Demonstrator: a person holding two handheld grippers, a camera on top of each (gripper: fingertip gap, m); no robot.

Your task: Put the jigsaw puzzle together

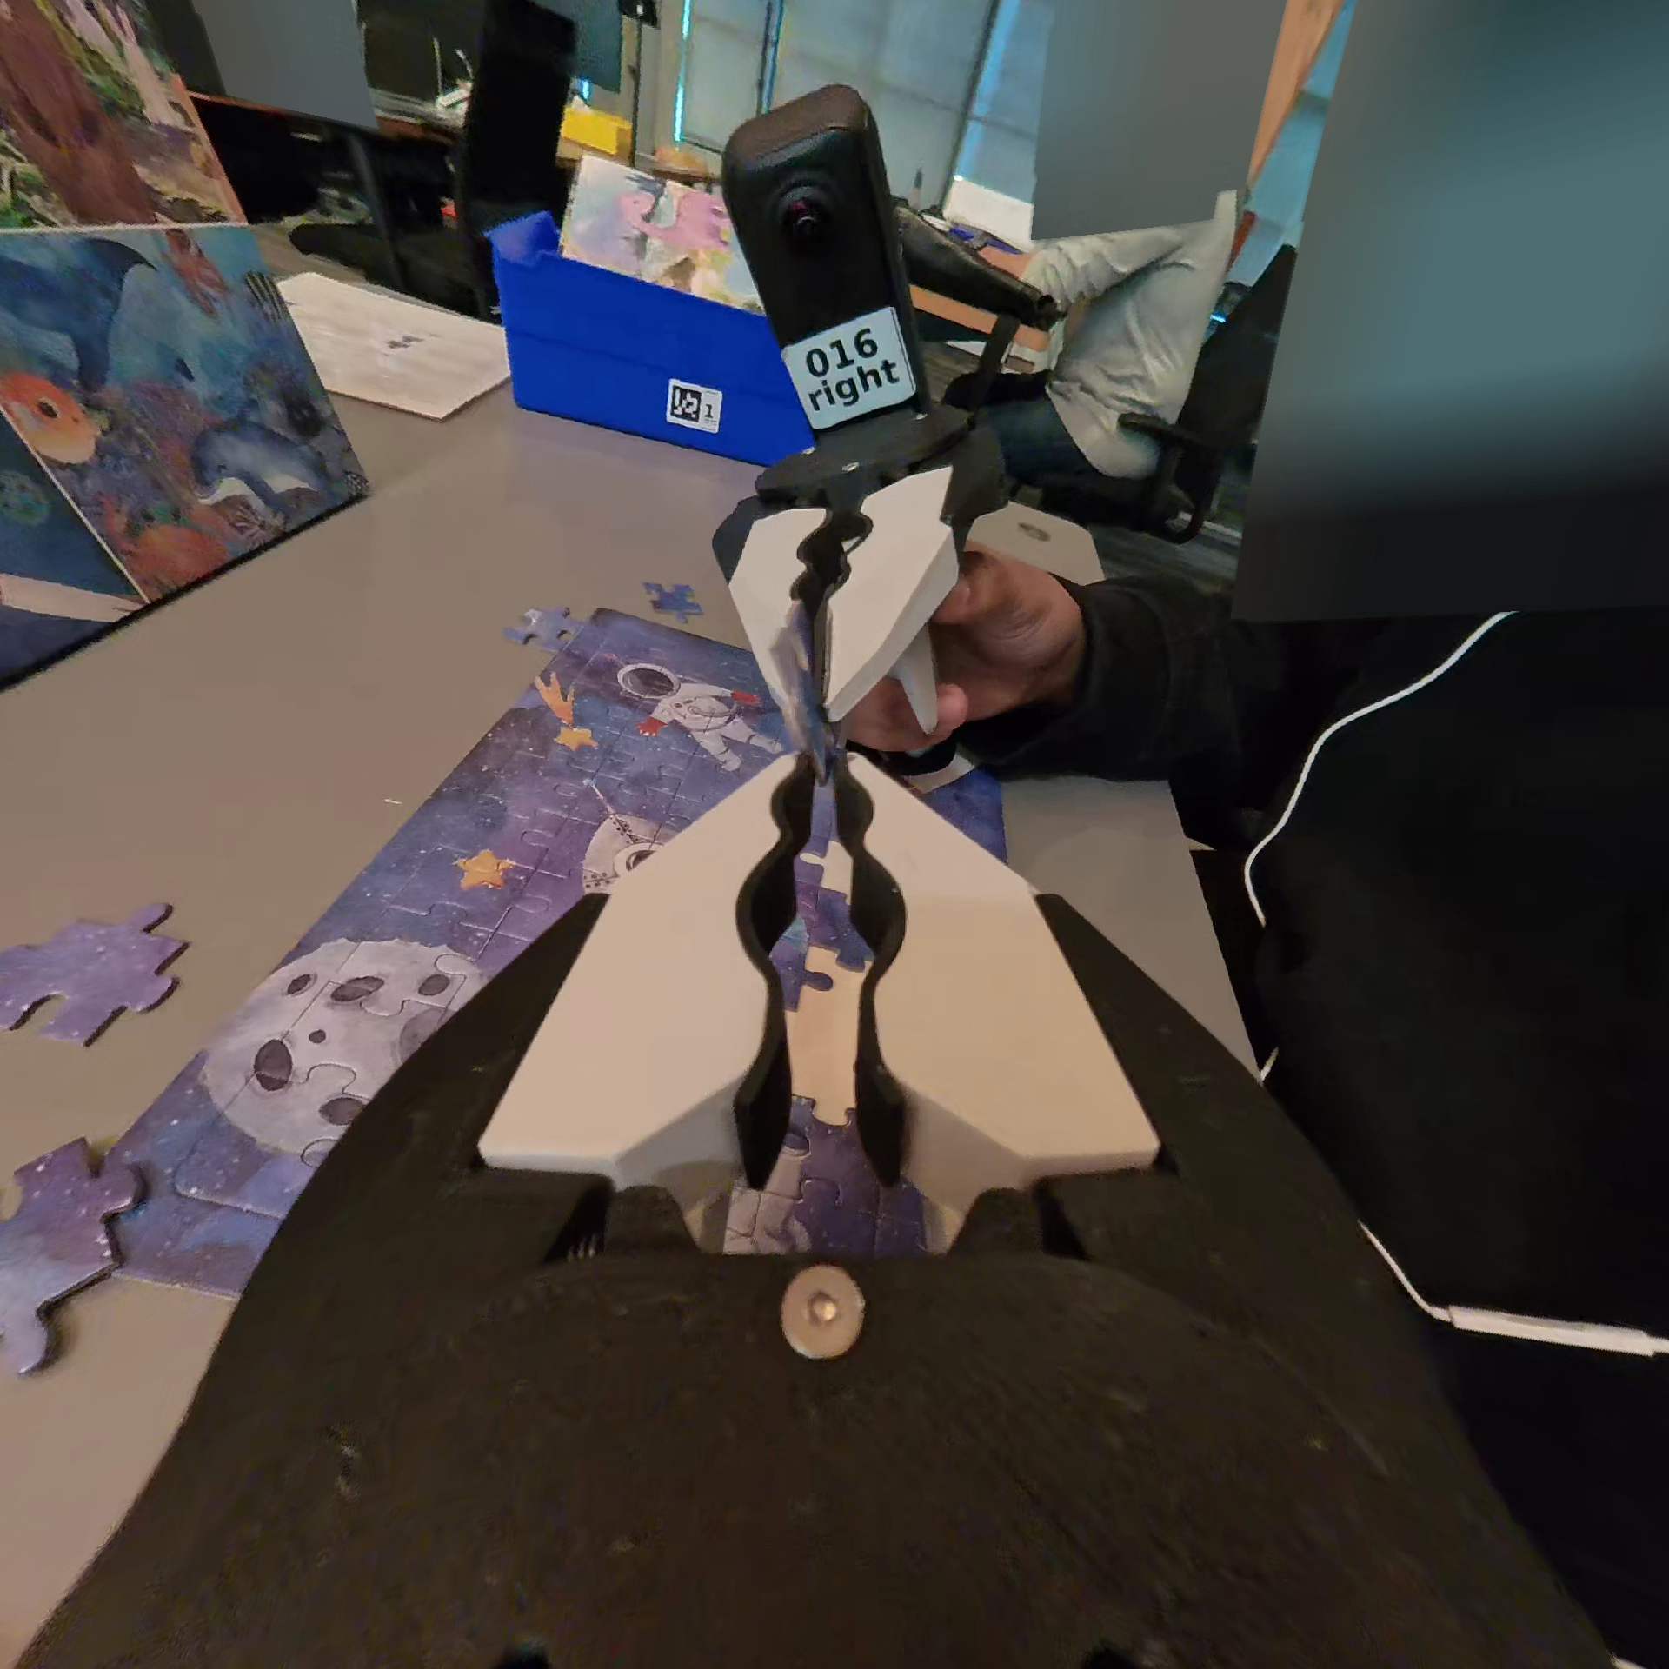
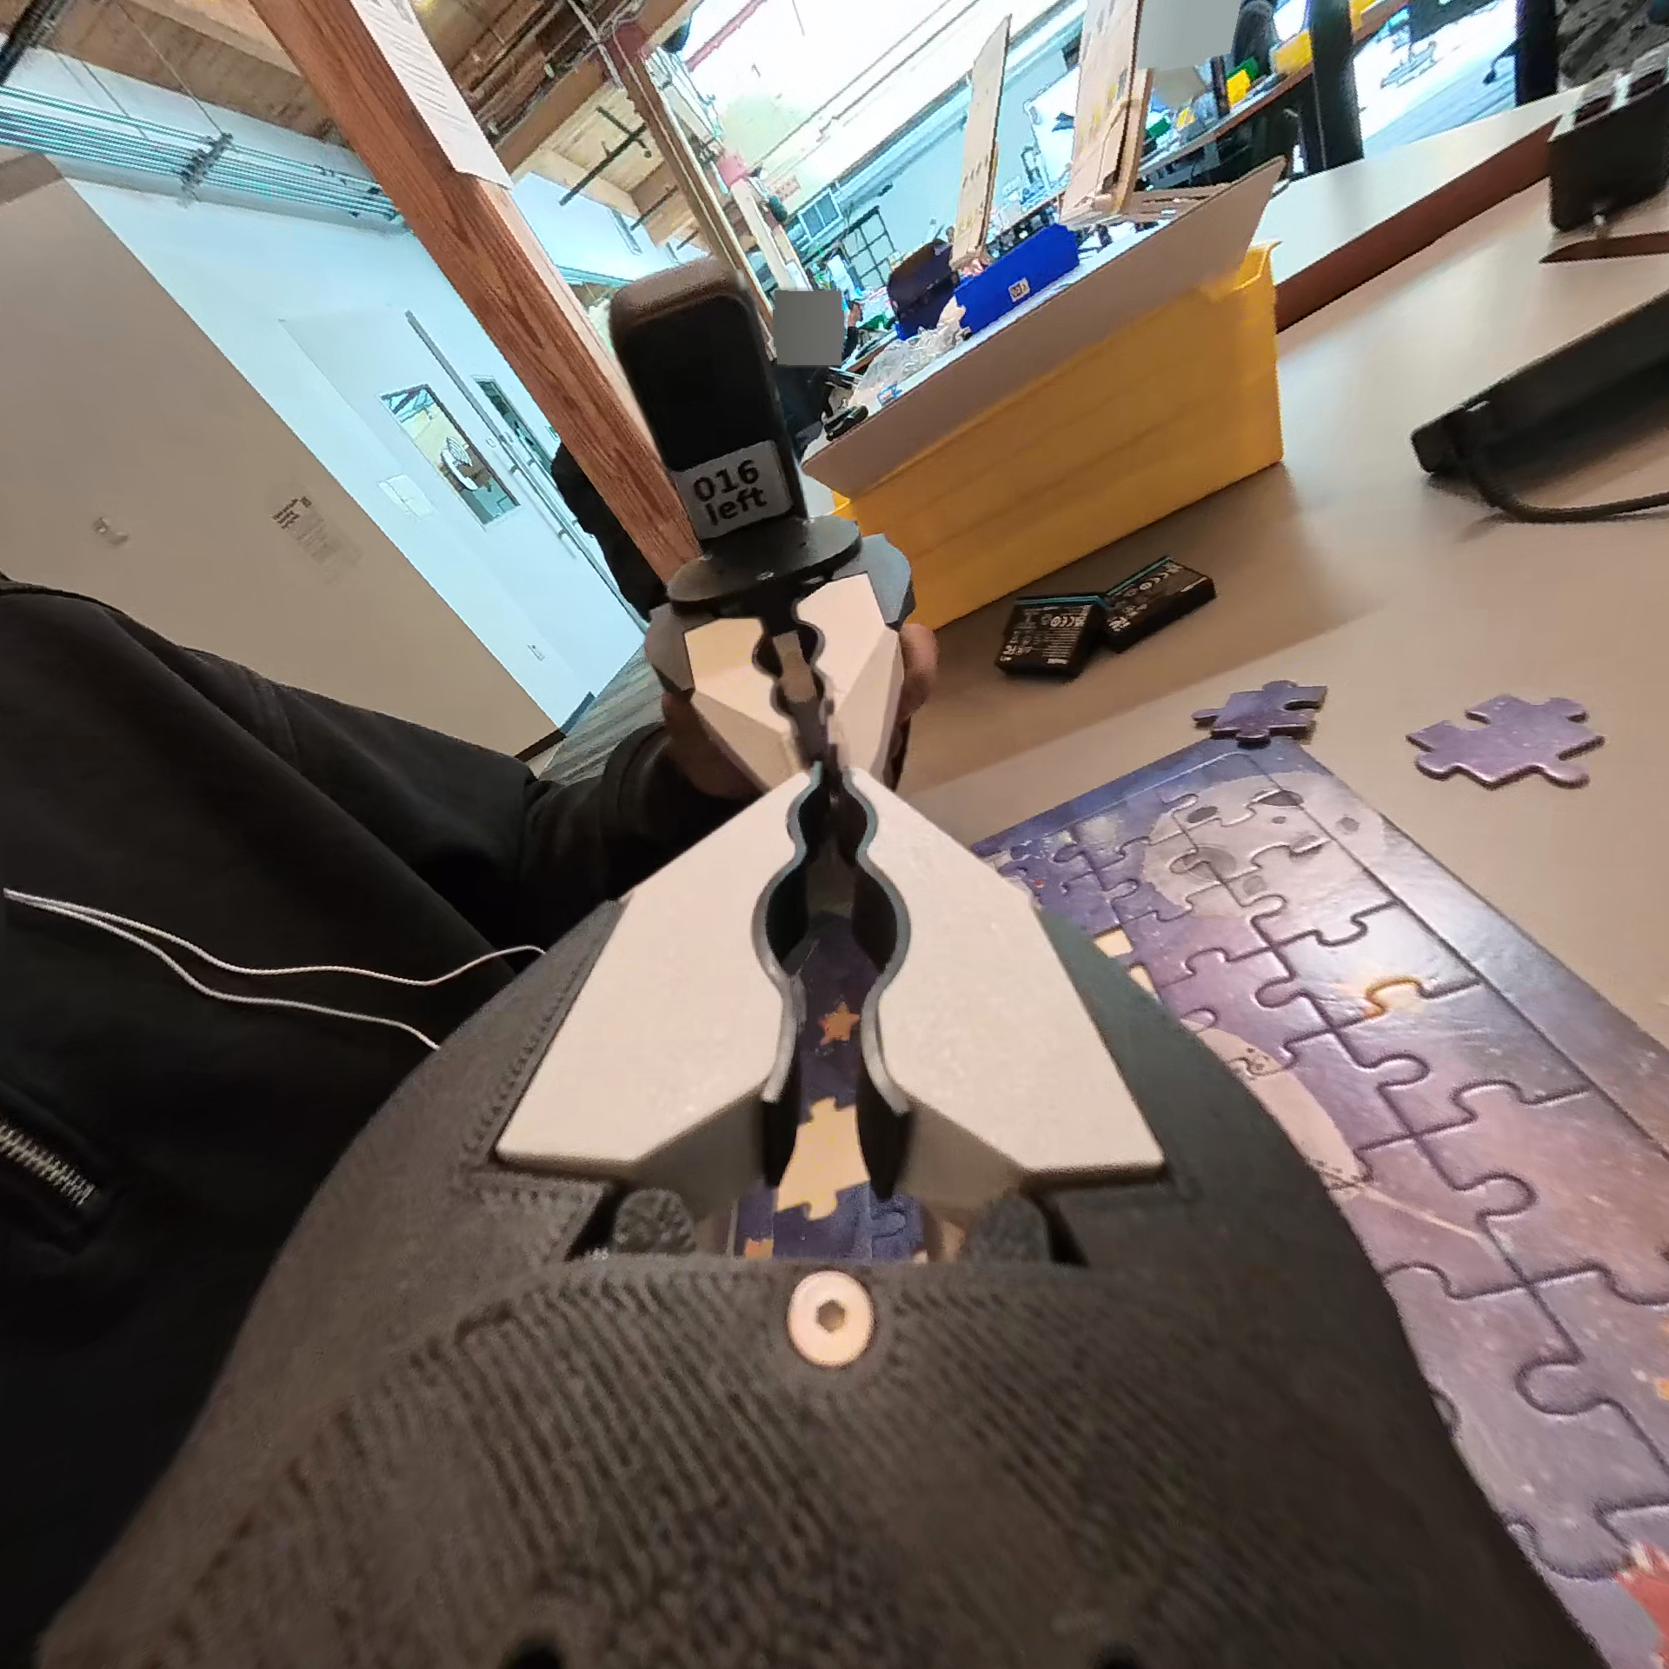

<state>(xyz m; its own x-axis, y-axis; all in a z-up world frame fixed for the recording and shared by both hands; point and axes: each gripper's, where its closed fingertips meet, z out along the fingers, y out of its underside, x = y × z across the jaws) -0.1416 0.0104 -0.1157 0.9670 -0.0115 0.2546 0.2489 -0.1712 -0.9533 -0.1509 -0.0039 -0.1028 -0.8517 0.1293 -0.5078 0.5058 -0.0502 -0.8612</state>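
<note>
A half-built space jigsaw puzzle lies flat on the grey table; it also shows in the right wrist view. My two grippers face each other tip to tip, a little above its near edge. My right gripper is shut on a blue puzzle piece, held edge-on. My left gripper is shut on the lower end of the same piece. In the right wrist view my right gripper meets my left gripper, and the piece shows only as a thin edge.
Loose purple pieces lie beside the puzzle. A puzzle box and a blue bin stand behind. A yellow bin and black battery packs sit on the table. A person's black sleeve is close by. Both grippers' tips are close together, under 4 cm apart.
</note>
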